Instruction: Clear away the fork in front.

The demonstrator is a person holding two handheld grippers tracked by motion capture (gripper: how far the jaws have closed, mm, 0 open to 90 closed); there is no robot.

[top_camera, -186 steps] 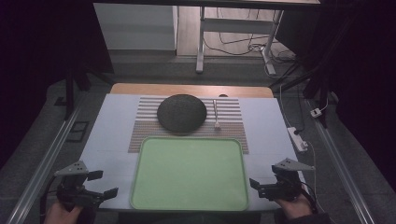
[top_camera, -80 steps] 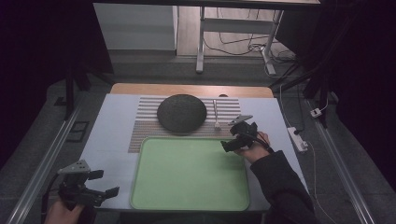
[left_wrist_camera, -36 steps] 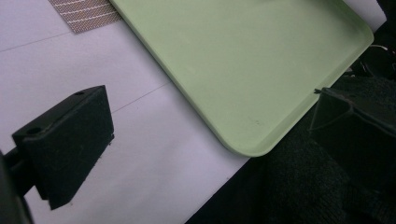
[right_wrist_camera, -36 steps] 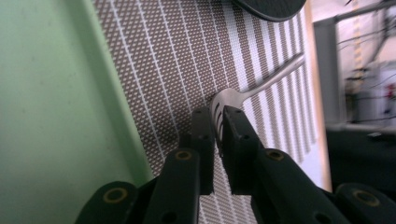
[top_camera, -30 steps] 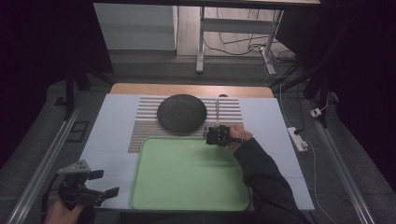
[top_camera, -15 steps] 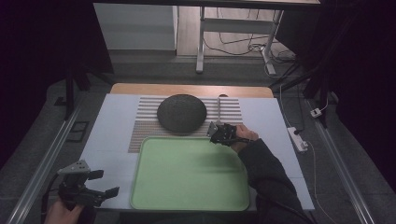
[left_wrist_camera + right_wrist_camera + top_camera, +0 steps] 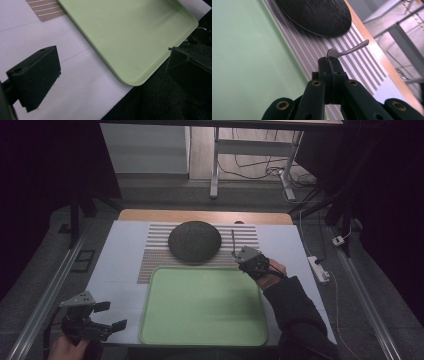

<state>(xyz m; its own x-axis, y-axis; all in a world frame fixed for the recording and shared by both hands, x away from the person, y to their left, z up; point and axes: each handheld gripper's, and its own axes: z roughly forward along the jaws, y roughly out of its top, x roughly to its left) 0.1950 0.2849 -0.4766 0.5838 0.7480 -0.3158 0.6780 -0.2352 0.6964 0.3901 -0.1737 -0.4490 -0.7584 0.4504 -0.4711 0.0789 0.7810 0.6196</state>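
Observation:
My right gripper [image 7: 241, 256] is shut on the near end of a slim metal utensil [image 7: 233, 241], over the right part of the striped mat [image 7: 155, 251]. In the right gripper view the closed gripper [image 7: 331, 60] pinches the utensil [image 7: 352, 48], whose free end points away over the stripes. A dark round plate [image 7: 194, 241] lies on the mat just left of it, seen also as the plate [image 7: 317, 15]. The pale green tray [image 7: 202, 306] sits in front. My left gripper [image 7: 102, 316] is open at the front left, and in its own view the gripper [image 7: 112, 53] holds nothing beside the tray [image 7: 130, 32].
The white table top [image 7: 115, 270] borders the tray on both sides. A wooden edge [image 7: 205, 215] runs along the far side. A white power strip [image 7: 319, 269] lies to the right of the table. A dark sleeve [image 7: 295, 310] crosses the tray's right edge.
My right gripper went from the front right corner to the utensil on the mat and shut on it, then shifted slightly right in the last second. The left gripper stayed put.

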